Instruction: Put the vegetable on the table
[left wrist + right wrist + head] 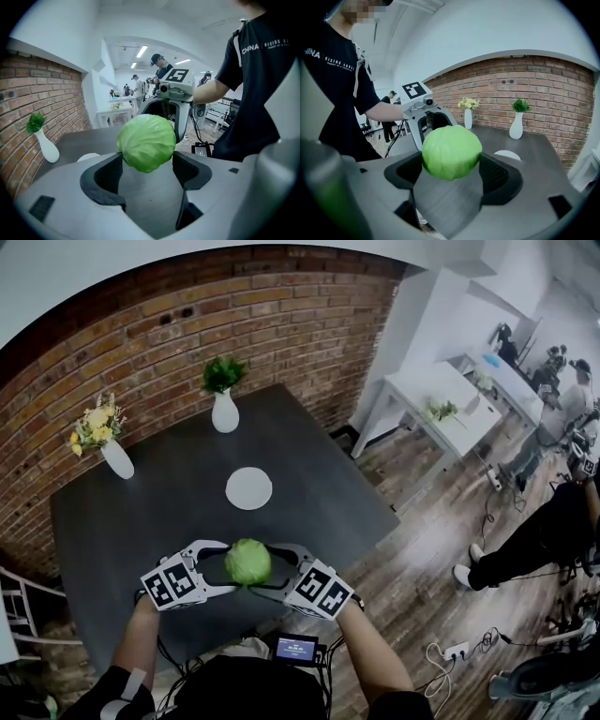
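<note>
A round green cabbage [247, 562] hangs just above the near part of the dark table [328, 474], caught between both grippers. My left gripper [231, 567] comes at it from the left and my right gripper [267, 569] from the right. In the left gripper view the cabbage [146, 143] fills the gap at the tips of the left gripper [147, 161], touching both jaws. The right gripper view shows the same: the cabbage [451, 151] sits pressed between the jaws of the right gripper [451, 164].
A small white plate [248, 488] lies mid-table. Two white vases stand at the back: one with green leaves [224, 413], one with yellow flowers [116, 457]. A brick wall is behind. A white table [431, 395], people and floor cables [450, 651] are to the right.
</note>
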### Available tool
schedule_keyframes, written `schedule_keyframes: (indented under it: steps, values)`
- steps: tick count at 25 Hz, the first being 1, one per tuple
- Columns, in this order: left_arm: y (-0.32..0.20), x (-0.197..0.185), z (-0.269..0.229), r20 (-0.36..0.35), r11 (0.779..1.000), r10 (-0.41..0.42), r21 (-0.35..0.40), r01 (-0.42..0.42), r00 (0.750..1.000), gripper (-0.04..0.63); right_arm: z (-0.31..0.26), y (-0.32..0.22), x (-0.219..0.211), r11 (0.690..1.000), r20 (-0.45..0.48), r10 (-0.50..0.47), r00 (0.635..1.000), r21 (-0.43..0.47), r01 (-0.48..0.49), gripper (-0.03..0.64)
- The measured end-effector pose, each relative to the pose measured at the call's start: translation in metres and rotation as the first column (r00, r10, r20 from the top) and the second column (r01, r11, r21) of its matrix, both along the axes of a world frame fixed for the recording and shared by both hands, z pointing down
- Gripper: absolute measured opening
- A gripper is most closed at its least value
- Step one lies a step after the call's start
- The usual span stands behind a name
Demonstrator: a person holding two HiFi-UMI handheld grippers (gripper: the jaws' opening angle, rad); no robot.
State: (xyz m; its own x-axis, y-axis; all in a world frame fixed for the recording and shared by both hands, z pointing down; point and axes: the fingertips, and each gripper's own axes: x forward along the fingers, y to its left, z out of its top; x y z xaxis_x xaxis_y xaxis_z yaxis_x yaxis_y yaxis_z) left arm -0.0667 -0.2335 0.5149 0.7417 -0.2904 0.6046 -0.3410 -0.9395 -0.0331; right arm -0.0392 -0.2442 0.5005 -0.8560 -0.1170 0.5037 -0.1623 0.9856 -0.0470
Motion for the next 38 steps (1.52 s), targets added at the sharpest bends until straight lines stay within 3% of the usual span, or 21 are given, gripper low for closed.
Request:
schedule_keyframes:
  steps: [9, 21, 38]
  values:
    - [-0.025, -0.004, 0.007, -0.005, 1.0, -0.006, -0.027, 0.006, 1.0, 0.318, 0.008, -0.025, -0.004, 1.0, -0.01, -0.008, 1.0, -0.027, 0.008, 0.371]
    - [-0.058, 0.004, 0.006, 0.009, 0.991, -0.126, -0.031, 0.126, 0.992, 0.318, 0.007, -0.061, 0.002, 0.992, -0.01, -0.124, 0.992, -0.028, 0.124, 0.371]
    - [-0.109, 0.028, 0.02, 0.049, 0.969, -0.235, -0.062, 0.238, 0.971, 0.318, 0.018, -0.114, 0.024, 0.972, 0.02, -0.23, 0.973, -0.045, 0.231, 0.371]
